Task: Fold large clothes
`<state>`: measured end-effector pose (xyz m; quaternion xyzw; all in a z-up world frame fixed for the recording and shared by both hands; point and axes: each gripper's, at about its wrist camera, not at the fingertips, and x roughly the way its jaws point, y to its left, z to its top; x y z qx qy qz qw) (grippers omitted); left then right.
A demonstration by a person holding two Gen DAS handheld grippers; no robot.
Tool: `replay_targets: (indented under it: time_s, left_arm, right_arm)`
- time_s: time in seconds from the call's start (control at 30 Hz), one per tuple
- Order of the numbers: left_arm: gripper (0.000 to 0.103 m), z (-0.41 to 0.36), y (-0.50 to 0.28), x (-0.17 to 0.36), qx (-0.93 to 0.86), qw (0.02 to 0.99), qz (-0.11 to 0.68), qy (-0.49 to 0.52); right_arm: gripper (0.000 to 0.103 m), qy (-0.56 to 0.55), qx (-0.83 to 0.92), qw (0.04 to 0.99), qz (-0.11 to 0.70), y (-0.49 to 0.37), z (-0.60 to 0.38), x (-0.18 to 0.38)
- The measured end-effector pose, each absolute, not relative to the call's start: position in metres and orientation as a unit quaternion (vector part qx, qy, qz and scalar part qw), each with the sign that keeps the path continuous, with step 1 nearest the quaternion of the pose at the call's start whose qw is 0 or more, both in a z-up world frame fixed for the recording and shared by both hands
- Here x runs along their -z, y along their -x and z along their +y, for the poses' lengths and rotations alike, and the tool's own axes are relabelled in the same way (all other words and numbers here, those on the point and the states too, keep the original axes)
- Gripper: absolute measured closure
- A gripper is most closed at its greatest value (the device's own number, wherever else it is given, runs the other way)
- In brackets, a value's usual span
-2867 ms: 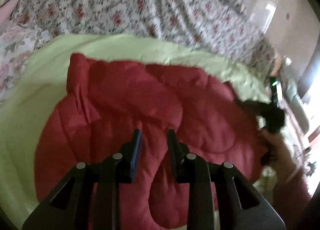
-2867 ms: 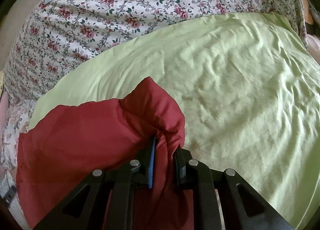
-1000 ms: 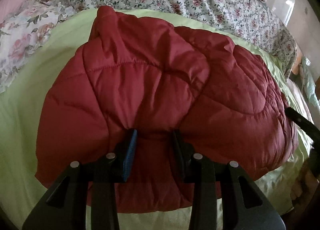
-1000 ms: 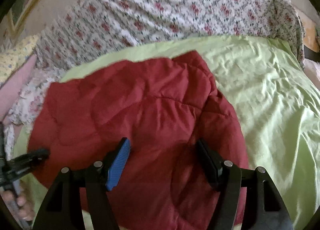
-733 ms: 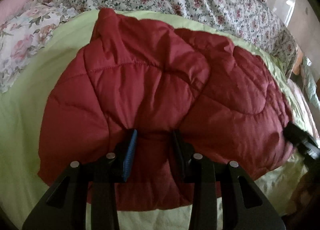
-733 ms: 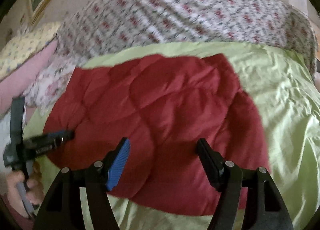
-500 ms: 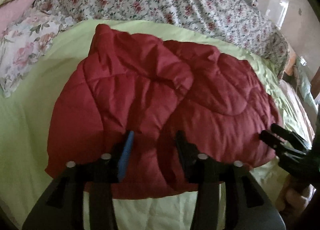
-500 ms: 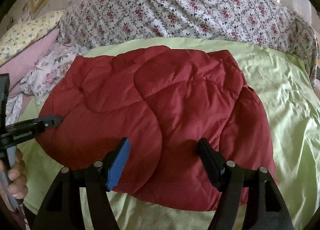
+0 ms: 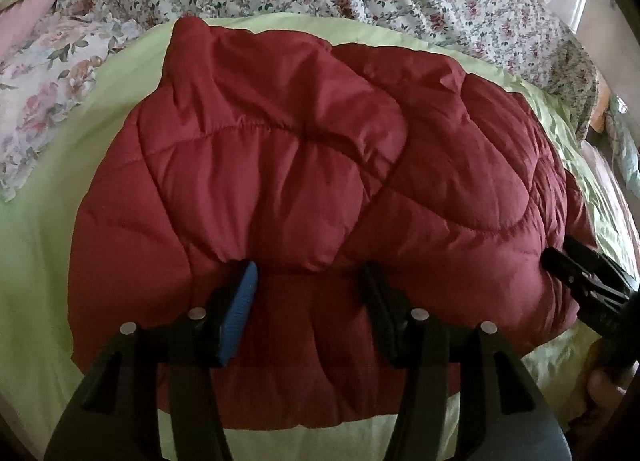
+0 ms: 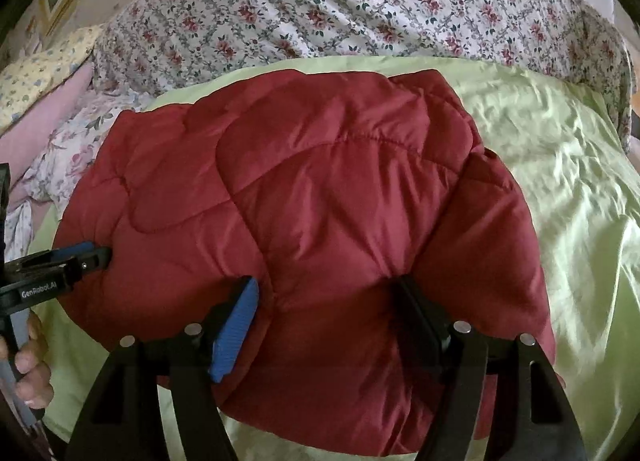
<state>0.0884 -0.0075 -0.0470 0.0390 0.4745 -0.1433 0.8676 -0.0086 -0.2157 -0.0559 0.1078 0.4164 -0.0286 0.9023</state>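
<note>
A puffy dark red quilted jacket [image 9: 280, 165] lies folded on a light green sheet [image 9: 36, 241]. My left gripper [image 9: 308, 285] sits at the jacket's near edge. Its jaws are opening, and a puff of red fabric bulges loosely between them. In the right wrist view the jacket [image 10: 340, 189] fills the middle. My right gripper [image 10: 328, 301] stands wide open, with its fingertips sunk into the near edge and padding between them. Each gripper also shows in the other's view: the right gripper [image 9: 580, 273] at the jacket's right end, the left gripper [image 10: 60, 265] at its left end.
A floral duvet [image 10: 320, 13] is heaped behind the green sheet [image 10: 560, 181]. A floral pillow [image 9: 40, 73] and a pink pillow [image 10: 40, 121] lie at the far left. A person's hand [image 10: 32, 373] holds the left gripper's handle. The bed's edge runs close below both grippers.
The left gripper's jaws have spread apart, and the pinch in the red fabric has relaxed. The right gripper, held wide, has come down from above the jacket onto its near edge.
</note>
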Motion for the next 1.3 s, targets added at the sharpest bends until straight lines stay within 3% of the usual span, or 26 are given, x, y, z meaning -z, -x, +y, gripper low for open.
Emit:
replay_targets:
  time_s: [0.8,1.3]
  left_arm:
    - [0.049,-0.016,-0.093,0.047,0.131,0.866,0.478,-0.062]
    - [0.049,-0.012,-0.095,0.035,0.132,0.872,0.468,-0.053]
  right_arm:
    - [0.029,-0.117,0.017,0.909,0.4,-0.004,-0.213,0.03]
    - [0.025,-0.09,0.024,0.903,0.419,-0.035,-0.215,0.054]
